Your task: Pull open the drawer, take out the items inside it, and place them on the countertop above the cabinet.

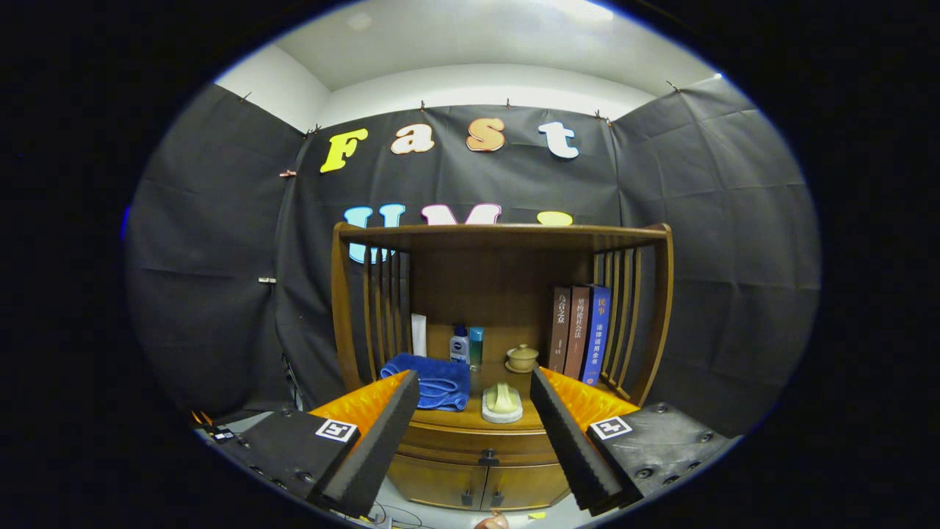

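Note:
A wooden cabinet (499,294) stands ahead against the booth wall. Its drawer (477,441) is shut, with a small dark knob (488,457) at the middle of its front, between and beyond my fingertips. The countertop (470,415) above it carries a folded blue towel (435,380) and a pale object on a white dish (502,403). My gripper (477,441) is open and holds nothing. Its two black padded fingers (374,448) stand wide apart, some way short of the cabinet.
At the back of the countertop stand two small bottles (467,345), a lidded ceramic cup (522,358) and three upright books (580,334). Slatted wooden sides and a top shelf (499,236) frame the space. Two lower doors (477,488) sit under the drawer.

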A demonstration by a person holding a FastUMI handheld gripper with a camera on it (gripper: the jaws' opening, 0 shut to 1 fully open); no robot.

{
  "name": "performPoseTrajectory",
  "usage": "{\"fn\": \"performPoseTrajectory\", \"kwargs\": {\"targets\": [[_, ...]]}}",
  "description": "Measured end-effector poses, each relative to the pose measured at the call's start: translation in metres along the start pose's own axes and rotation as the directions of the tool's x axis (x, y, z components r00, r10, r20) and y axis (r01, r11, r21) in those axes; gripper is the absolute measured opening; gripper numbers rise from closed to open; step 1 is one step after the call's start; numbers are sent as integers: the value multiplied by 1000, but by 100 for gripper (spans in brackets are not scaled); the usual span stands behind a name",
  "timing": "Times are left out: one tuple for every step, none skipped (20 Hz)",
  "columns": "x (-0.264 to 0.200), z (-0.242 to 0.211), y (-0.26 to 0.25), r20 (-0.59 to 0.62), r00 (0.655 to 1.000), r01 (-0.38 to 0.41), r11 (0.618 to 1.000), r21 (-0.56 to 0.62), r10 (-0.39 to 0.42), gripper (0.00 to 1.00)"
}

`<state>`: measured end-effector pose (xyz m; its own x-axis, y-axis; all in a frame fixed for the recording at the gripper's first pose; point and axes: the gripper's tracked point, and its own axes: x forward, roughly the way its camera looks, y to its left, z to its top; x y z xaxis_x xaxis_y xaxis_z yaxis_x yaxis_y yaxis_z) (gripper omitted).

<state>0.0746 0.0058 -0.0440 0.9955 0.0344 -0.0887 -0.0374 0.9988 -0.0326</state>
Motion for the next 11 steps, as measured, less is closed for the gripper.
{"fn": "performPoseTrajectory", "kwargs": {"targets": [[-3, 2, 0, -2, 1000, -1, 1000, 3, 1, 99], [-5, 5, -2, -1, 1000, 0, 1000, 7, 0, 99], [-8, 7, -3, 2, 1000, 3, 1000, 9, -3, 99], [-10, 9, -4, 8, 1000, 5, 1000, 10, -5, 99], [-12, 10, -5, 13, 1000, 8, 1000, 13, -8, 99], [-13, 9, -5, 12, 1000, 8, 1000, 15, -8, 99], [-13, 8, -5, 9, 1000, 8, 1000, 14, -8, 99], [-13, 7, -6, 7, 1000, 7, 1000, 10, -7, 99], [-13, 7, -5, 2, 1000, 7, 1000, 6, -7, 99], [-12, 7, -5, 0, 1000, 7, 1000, 4, -7, 99], [-12, 6, -4, -2, 1000, 5, 1000, 5, -5, 99]]}}
